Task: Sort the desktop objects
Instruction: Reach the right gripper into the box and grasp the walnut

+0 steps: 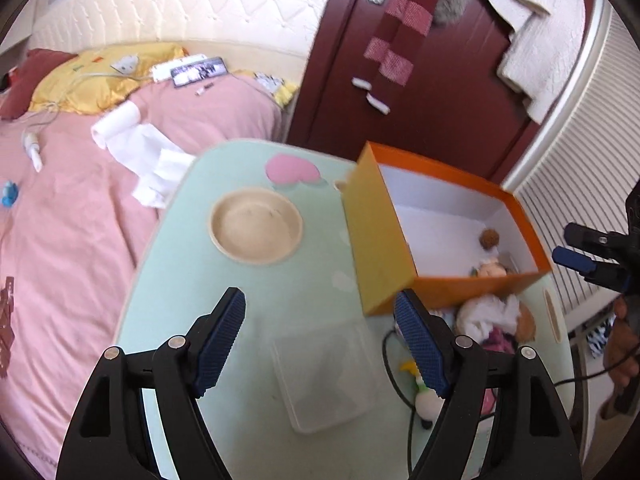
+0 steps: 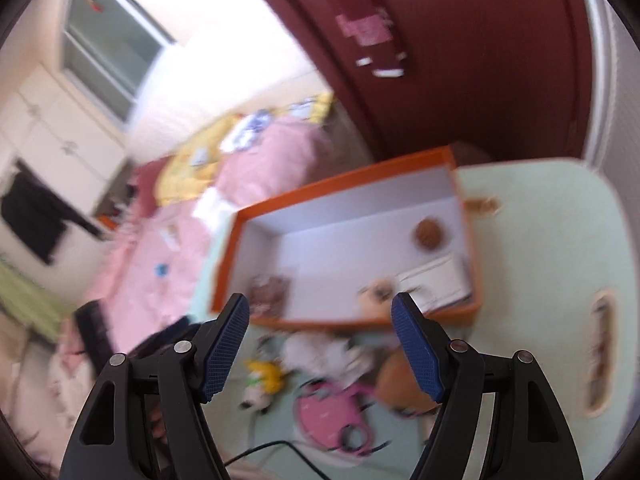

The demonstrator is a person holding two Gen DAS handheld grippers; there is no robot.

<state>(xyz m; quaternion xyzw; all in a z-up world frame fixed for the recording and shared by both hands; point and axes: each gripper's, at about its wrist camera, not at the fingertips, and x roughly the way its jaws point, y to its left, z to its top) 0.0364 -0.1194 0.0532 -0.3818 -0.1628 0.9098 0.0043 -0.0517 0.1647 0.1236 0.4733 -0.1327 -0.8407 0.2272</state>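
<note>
An orange box (image 1: 376, 236) with a white inside stands on the pale green table (image 1: 240, 304); a brown ball (image 1: 489, 238) and a small doll (image 1: 490, 269) lie in it. My left gripper (image 1: 320, 340) hangs open above a clear plastic lid (image 1: 324, 376), nothing between its fingers. My right gripper (image 2: 320, 344) is open over a heap of toys: a white plush (image 2: 316, 350), a yellow-green figure (image 2: 264, 380) and a pink round toy (image 2: 332, 412). The same orange box (image 2: 470, 240) lies beyond it, holding the brown ball (image 2: 428, 234) and a white card (image 2: 434, 280). The right gripper (image 1: 576, 252) also shows at the left view's right edge.
A beige round dish (image 1: 256, 230) sits on the table left of the box. A pink bed (image 1: 80, 208) with a paper roll (image 1: 116, 124) borders the table's left side. A dark red door (image 1: 420, 100) stands behind. A black cable (image 1: 394, 380) runs across the table near the toys.
</note>
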